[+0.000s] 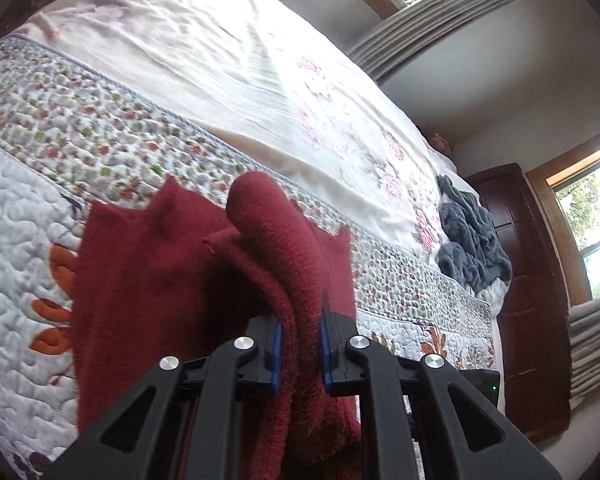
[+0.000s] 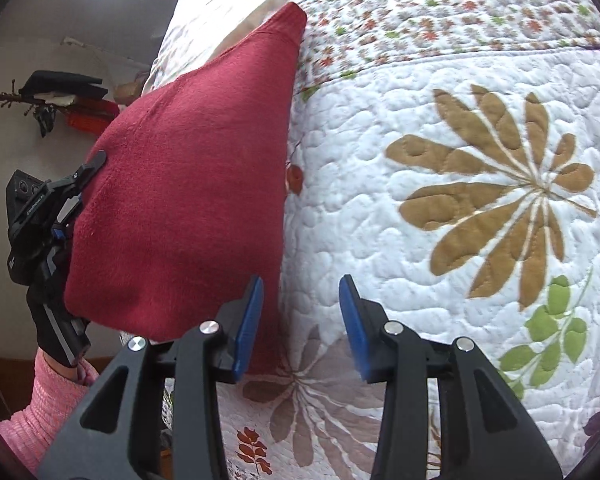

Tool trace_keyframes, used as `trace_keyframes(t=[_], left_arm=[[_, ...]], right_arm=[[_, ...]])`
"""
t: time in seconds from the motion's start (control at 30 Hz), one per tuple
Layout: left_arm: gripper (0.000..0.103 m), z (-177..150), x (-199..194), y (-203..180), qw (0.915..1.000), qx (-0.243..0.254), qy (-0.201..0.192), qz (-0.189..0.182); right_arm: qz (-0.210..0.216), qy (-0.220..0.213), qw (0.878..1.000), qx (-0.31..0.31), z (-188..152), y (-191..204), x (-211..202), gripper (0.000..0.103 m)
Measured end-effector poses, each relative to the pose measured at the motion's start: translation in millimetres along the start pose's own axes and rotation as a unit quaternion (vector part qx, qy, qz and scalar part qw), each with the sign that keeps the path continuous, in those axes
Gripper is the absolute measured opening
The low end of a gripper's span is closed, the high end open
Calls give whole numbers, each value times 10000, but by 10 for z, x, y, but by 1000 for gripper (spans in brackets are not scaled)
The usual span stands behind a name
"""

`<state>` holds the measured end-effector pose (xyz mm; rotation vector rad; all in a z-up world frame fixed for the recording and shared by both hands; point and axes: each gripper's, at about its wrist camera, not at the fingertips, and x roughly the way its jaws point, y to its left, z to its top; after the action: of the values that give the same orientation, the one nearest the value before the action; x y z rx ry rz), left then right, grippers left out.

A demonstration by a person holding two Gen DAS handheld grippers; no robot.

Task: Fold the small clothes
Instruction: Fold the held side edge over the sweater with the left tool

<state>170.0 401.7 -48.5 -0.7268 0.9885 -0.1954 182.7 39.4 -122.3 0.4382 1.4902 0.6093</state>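
A dark red knit garment (image 1: 204,280) hangs lifted above the quilted bed. My left gripper (image 1: 300,340) is shut on a thick bunched fold of it, the cloth pressed between the blue pads (image 1: 277,344). In the right wrist view the same red garment (image 2: 188,200) hangs as a broad panel at the left, with the left gripper (image 2: 80,184) holding its edge from the far side. My right gripper (image 2: 300,316) stands open beside the garment's lower right edge, nothing between its blue pads (image 2: 248,324); the quilt shows through the gap.
The bed carries a white floral quilt (image 2: 440,160) and a pale sheet (image 1: 220,60). A grey-blue fuzzy cloth (image 1: 468,236) is heaped at the bed's far right. A dark wooden cabinet (image 1: 528,280) and windows lie beyond. A gloved hand with pink sleeve (image 2: 44,396) is at lower left.
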Motion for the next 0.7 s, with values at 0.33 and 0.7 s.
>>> trace_keyframes(t=[0.33, 0.7], left_arm=[[14, 61, -350, 580, 9991, -231, -249, 273], [16, -52, -57, 1257, 9972, -620, 134, 389]], right_arm=[[43, 262, 9983, -521, -26, 519, 339, 41], [6, 494, 9967, -644, -18, 763, 668, 43]])
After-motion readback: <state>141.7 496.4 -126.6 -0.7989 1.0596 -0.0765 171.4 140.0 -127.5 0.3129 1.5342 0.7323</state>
